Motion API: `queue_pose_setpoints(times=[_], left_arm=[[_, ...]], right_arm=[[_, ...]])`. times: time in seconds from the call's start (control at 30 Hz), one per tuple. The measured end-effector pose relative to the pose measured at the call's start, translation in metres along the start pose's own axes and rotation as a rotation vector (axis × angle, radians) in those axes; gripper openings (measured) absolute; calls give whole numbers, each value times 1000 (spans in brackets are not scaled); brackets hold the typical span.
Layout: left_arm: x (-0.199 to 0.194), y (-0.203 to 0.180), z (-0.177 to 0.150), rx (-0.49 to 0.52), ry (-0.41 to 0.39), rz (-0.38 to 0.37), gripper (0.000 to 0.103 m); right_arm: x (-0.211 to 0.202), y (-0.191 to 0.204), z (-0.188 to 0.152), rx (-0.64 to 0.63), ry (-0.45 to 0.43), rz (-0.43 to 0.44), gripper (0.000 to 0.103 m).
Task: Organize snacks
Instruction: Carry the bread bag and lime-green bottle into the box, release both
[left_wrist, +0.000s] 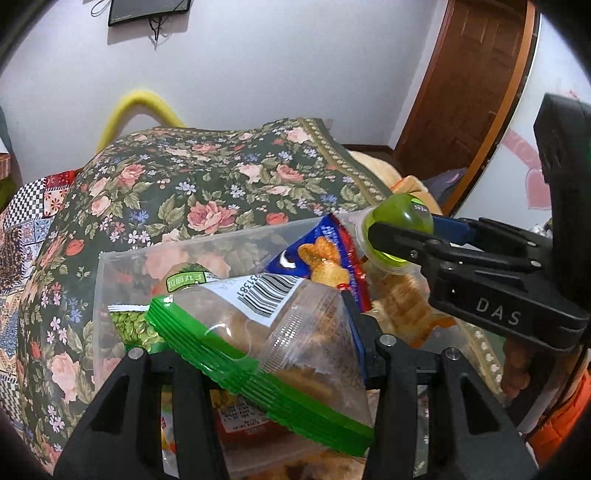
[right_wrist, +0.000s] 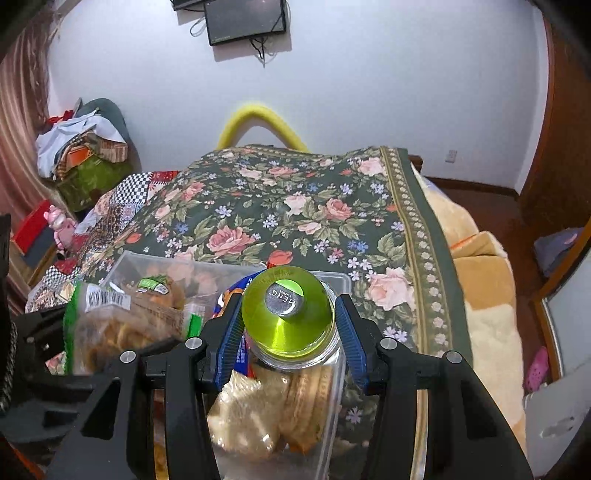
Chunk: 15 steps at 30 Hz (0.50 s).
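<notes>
A clear zip bag of biscuits (left_wrist: 295, 325) with a green seal strip and a barcode label lies across my left gripper (left_wrist: 266, 350), which is shut on it. The same bag (right_wrist: 110, 325) shows at the left of the right wrist view. My right gripper (right_wrist: 288, 317) is shut on a clear jar of biscuits (right_wrist: 288, 387), its blue pads (right_wrist: 351, 343) pressing just under the green lid (right_wrist: 291, 325). Both items hang over a clear plastic bin (left_wrist: 207, 240) of snacks. In the left wrist view the right gripper (left_wrist: 399, 229) clamps that lid (left_wrist: 400, 216) at the bin's right end.
The bin (right_wrist: 147, 258) sits on a floral bedspread (right_wrist: 314, 206). It holds a blue snack packet (left_wrist: 325, 254), a green pea packet (left_wrist: 133, 325) and other packets. A yellow curved pad (right_wrist: 258, 118) and a white wall lie behind the bed. A brown door (left_wrist: 469, 92) stands at the right.
</notes>
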<state>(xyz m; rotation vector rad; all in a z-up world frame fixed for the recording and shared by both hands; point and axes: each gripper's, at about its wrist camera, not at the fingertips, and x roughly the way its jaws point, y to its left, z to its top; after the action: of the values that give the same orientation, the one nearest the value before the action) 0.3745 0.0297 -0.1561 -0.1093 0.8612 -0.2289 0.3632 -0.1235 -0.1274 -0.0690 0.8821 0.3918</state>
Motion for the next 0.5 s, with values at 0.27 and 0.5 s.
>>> queue_pose_setpoints(times=[0.27, 0.5], left_arm=[[3, 7, 0, -35, 10, 36, 61], [-20, 8, 6, -56, -19, 48, 67]], right_arm=[[6, -1, -3, 3, 37, 1, 47], [-14, 5, -3, -18, 10, 5, 50]])
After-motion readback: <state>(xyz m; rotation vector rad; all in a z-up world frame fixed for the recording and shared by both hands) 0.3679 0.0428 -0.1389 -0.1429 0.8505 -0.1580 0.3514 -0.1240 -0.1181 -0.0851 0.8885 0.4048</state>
